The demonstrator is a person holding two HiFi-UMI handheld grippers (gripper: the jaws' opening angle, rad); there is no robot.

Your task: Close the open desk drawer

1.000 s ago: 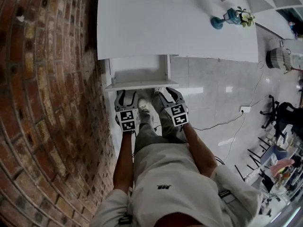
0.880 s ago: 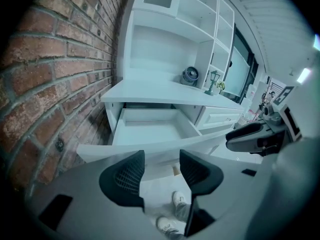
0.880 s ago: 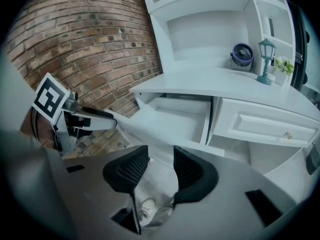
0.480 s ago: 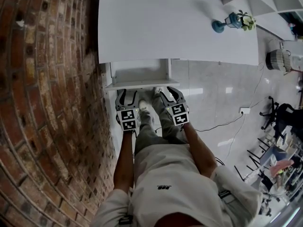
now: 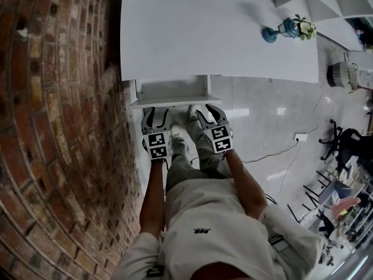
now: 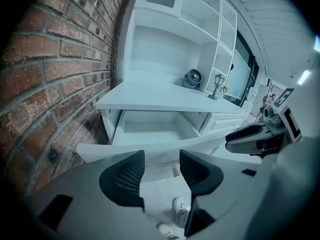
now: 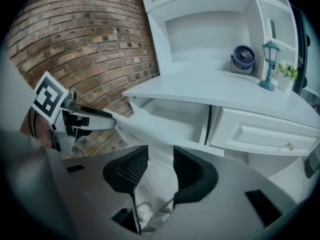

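The white desk drawer [image 5: 170,93] stands partly pulled out under the desk top [image 5: 215,28], at the left end next to the brick wall. It looks empty inside [image 6: 150,129] [image 7: 172,118]. Both grippers sit at its front panel [image 5: 172,103]: my left gripper [image 5: 156,115] near the panel's left half, my right gripper [image 5: 207,112] at its right end. Each is open with nothing between its fingers. In the left gripper view my left gripper [image 6: 159,170] has its tips just under the panel's lower edge [image 6: 150,151]. My right gripper [image 7: 160,168] points at the same panel [image 7: 150,133].
A brick wall [image 5: 52,127] runs close along the left. A closed drawer [image 7: 260,134] sits to the right of the open one. A fan [image 7: 243,59], a small lamp [image 7: 270,64] and a plant [image 5: 302,23] stand on the desk. The person's legs and shoes [image 5: 178,137] are below the grippers.
The drawer sticks out a little less from under the desk top than a second ago. Both grippers have moved forward with its front panel.
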